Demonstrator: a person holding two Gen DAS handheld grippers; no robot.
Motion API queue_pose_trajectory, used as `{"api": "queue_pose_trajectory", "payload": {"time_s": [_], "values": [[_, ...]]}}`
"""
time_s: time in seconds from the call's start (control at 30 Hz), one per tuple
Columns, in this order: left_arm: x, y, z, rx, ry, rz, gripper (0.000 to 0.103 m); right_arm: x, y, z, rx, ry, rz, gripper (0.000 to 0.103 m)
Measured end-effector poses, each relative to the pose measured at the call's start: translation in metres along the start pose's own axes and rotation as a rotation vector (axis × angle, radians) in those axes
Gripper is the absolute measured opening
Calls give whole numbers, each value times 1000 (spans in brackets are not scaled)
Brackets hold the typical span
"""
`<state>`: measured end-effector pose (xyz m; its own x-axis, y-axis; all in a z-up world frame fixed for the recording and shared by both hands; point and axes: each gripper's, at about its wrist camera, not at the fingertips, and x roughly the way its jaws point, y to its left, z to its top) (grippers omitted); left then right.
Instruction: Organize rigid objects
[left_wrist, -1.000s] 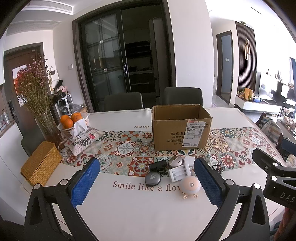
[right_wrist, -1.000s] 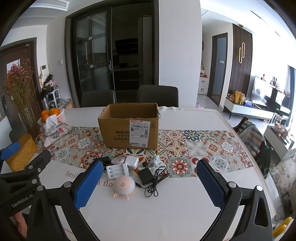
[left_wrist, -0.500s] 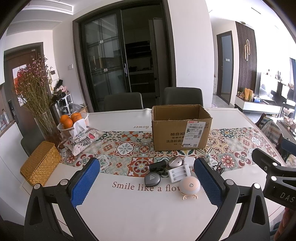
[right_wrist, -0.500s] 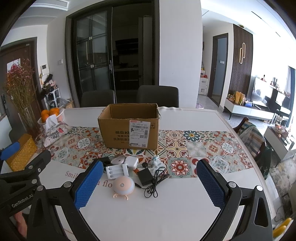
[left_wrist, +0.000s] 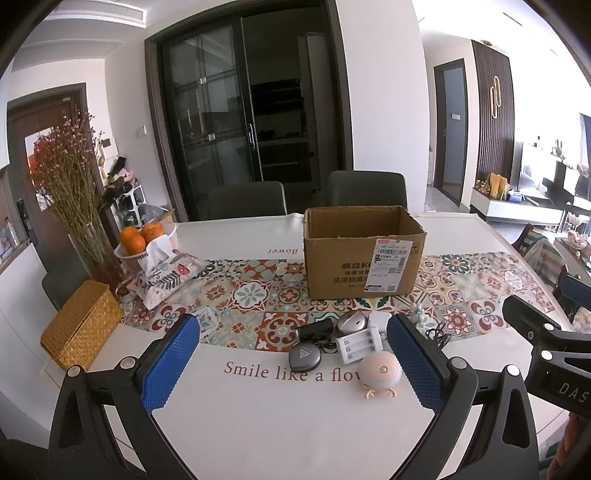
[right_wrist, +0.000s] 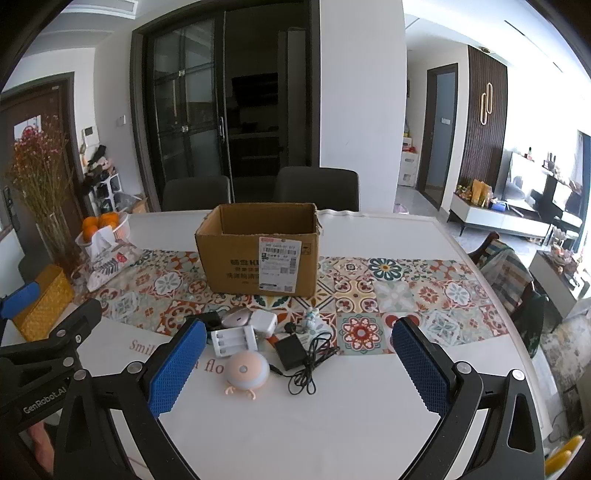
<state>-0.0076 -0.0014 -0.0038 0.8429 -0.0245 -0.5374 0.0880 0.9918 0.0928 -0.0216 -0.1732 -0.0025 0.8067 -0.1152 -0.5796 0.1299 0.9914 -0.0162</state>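
Note:
An open cardboard box (left_wrist: 364, 253) (right_wrist: 260, 251) stands on the patterned runner. In front of it lies a cluster of small items: a round pink night light (left_wrist: 380, 373) (right_wrist: 246, 370), a white battery charger (left_wrist: 357, 345) (right_wrist: 233, 339), a grey rounded device (left_wrist: 304, 357), a silver mouse (left_wrist: 352, 320) (right_wrist: 236, 317), a white plug (right_wrist: 263, 320), a black adapter with cord (right_wrist: 291, 352). My left gripper (left_wrist: 295, 363) is open and empty, above the table before the cluster. My right gripper (right_wrist: 299, 363) is open and empty, likewise.
A woven yellow basket (left_wrist: 79, 330), a tissue pouch (left_wrist: 166, 271), a bowl of oranges (left_wrist: 142, 240) and a vase of dried flowers (left_wrist: 70, 184) stand at the table's left. Two chairs (left_wrist: 306, 199) stand behind the table. The table edge curves at the right.

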Motion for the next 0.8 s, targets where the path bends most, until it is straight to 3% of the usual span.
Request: {"api": "queue_pose_trajectory", "payload": {"time_s": [0.37, 0.6, 0.8], "values": [[24, 4, -3, -4, 75, -1, 103, 24, 6, 1, -16, 76, 26, 101], [61, 10, -19, -3, 197, 34, 103, 67, 20, -8, -60, 227, 69, 101], [90, 26, -38, -16, 282, 69, 103, 117, 46, -22, -122, 368, 156, 101]]}}
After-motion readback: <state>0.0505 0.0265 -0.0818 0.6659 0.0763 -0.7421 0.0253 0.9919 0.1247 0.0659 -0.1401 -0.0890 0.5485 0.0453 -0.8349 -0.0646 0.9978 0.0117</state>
